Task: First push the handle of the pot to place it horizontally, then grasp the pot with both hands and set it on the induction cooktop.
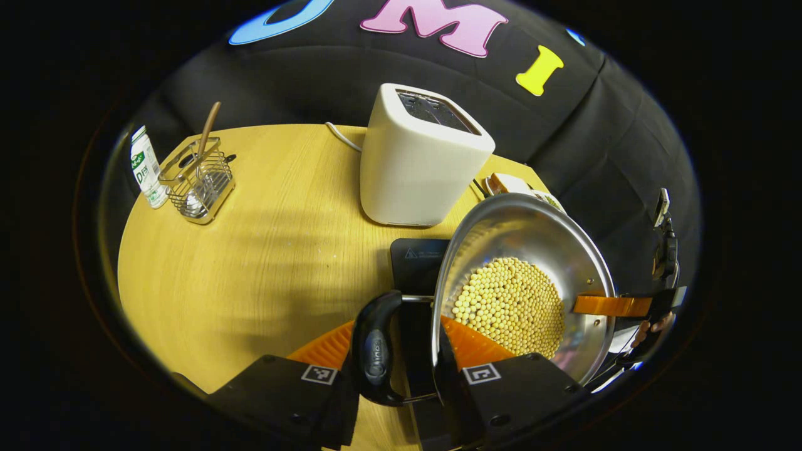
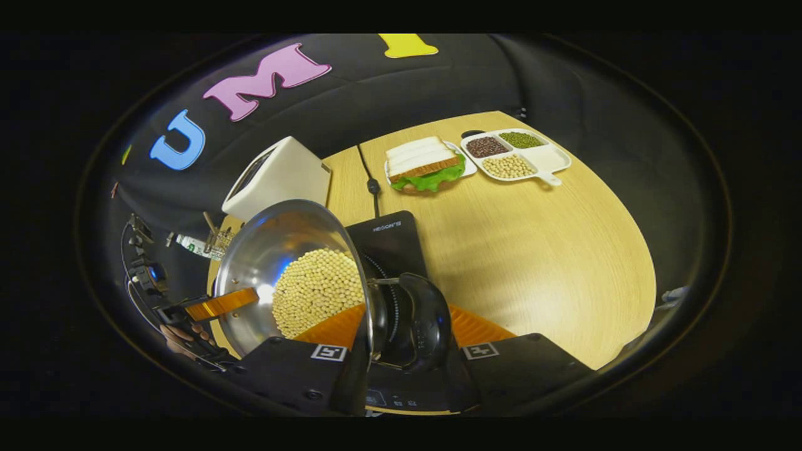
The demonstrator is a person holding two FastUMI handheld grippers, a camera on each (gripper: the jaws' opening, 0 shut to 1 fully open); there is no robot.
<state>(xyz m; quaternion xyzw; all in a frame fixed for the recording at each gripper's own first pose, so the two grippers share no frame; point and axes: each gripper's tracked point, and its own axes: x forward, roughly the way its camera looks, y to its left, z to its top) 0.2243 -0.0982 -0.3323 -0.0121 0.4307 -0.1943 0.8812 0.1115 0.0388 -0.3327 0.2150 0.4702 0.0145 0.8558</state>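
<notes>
Pot (image 1: 523, 285) of soybeans (image 2: 316, 289) sits clamped at opposite rims by left gripper (image 1: 395, 351) and right gripper (image 2: 407, 335); right gripper view adds a sandwich (image 2: 423, 166) far ahead.

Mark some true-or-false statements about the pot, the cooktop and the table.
1. The pot holds pale round beans. True.
2. The toaster is black. False: it is white.
3. A sandwich lies beside a divided tray. True.
4. The pot is empty of grippers. False: the left gripper and the right gripper each grip a side handle.
5. The cooktop is white. False: it is black.
</notes>
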